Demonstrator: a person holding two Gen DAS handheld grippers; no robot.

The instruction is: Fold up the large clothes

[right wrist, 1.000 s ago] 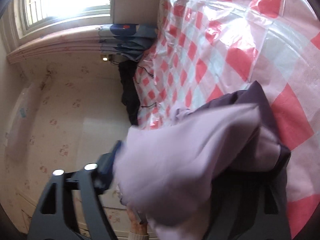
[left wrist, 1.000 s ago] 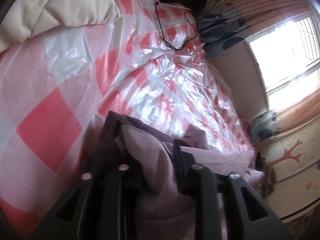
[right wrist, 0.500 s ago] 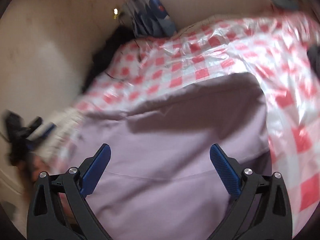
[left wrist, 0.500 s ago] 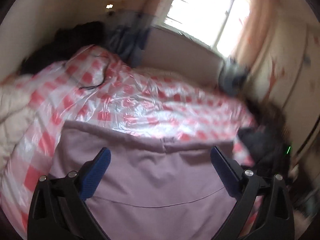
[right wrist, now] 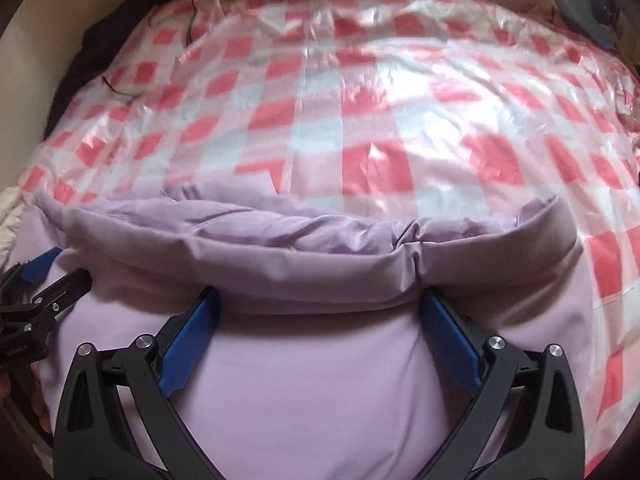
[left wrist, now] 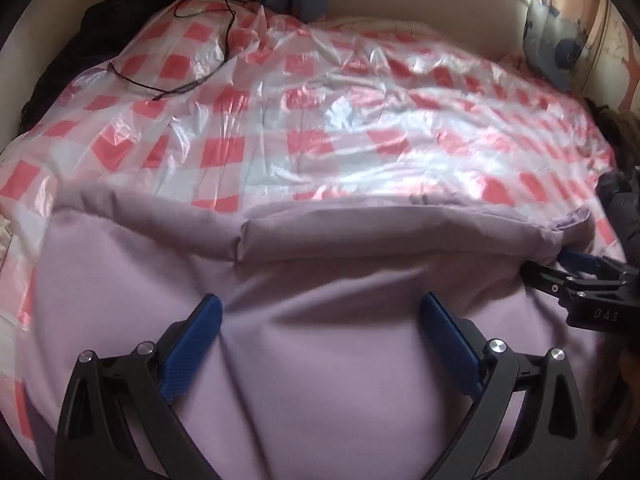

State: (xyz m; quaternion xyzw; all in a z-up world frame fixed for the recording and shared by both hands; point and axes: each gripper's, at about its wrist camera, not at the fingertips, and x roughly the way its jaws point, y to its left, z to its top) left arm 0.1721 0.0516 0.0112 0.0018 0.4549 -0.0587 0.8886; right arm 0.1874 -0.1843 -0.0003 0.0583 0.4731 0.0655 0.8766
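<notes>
Lilac garment (left wrist: 320,340) lies on a red-and-white checked plastic sheet (left wrist: 320,120); fingers (left wrist: 192,344) blue.

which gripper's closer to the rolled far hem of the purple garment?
Right. The right gripper has its fingers up against the rolled hem; the left gripper sits further back on the flat purple garment.
</notes>
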